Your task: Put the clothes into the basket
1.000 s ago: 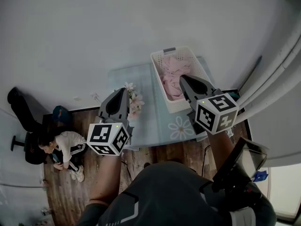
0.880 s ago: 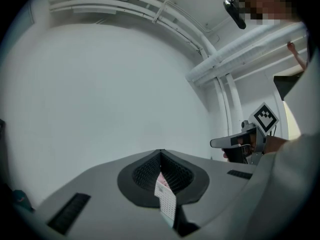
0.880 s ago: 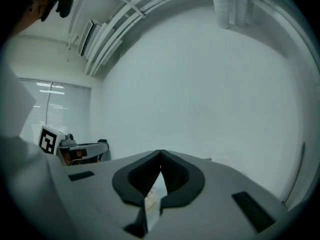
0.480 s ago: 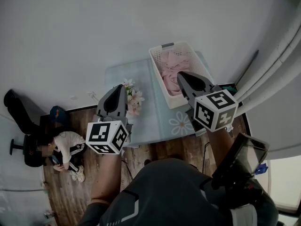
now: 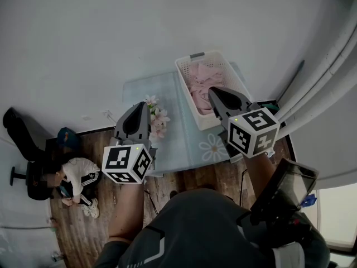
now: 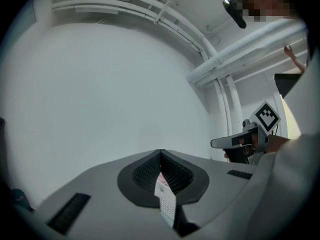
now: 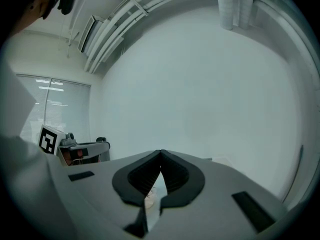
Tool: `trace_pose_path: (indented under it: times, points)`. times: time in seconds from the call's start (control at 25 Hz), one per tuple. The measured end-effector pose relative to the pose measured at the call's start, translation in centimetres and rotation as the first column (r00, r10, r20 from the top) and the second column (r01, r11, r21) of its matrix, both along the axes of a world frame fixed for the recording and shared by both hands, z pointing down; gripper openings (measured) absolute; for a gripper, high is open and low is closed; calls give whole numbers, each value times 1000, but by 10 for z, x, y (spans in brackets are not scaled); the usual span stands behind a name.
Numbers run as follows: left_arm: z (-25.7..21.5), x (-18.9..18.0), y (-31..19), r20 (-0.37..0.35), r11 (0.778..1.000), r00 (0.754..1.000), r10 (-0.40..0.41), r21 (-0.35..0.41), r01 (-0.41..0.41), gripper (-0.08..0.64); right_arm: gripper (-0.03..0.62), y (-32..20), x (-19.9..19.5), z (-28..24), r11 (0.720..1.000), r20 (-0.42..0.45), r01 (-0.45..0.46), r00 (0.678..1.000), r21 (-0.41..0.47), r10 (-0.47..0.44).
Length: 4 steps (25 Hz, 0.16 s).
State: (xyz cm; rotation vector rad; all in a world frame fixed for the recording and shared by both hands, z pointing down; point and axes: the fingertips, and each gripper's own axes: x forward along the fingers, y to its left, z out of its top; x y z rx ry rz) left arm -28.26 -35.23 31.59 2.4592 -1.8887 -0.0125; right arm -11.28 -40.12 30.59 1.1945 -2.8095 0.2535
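Since the earlier frames the head view has drifted a little, so that table and basket sit slightly higher and further left in the picture; both grippers keep their pose. The pink clothes (image 5: pixel 199 86) lie heaped inside the white basket (image 5: pixel 204 56), which stands on the far right part of the glass table (image 5: pixel 184 141), its long axis running near to far. The right gripper (image 5: pixel 214 92), jaws closed tip to tip on nothing, overlaps the basket's near right corner, so the clothes lie just ahead of it and slightly left; how high it is held above them cannot be told. The left gripper (image 5: pixel 139 105), likewise closed and empty, hangs over the flowers (image 5: pixel 157 118) at the table's left, well apart from the basket. The right gripper is therefore the nearer. No garment shows outside the basket, so the task appears complete.
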Motion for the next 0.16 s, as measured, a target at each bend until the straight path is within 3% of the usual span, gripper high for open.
trace_pose_path:
  times: [0.16]
  points:
    - [0, 3, 2, -4, 1000, 1000, 4, 0, -4, 9, 14, 2, 0, 0, 1000, -2, 2, 1000, 0, -2]
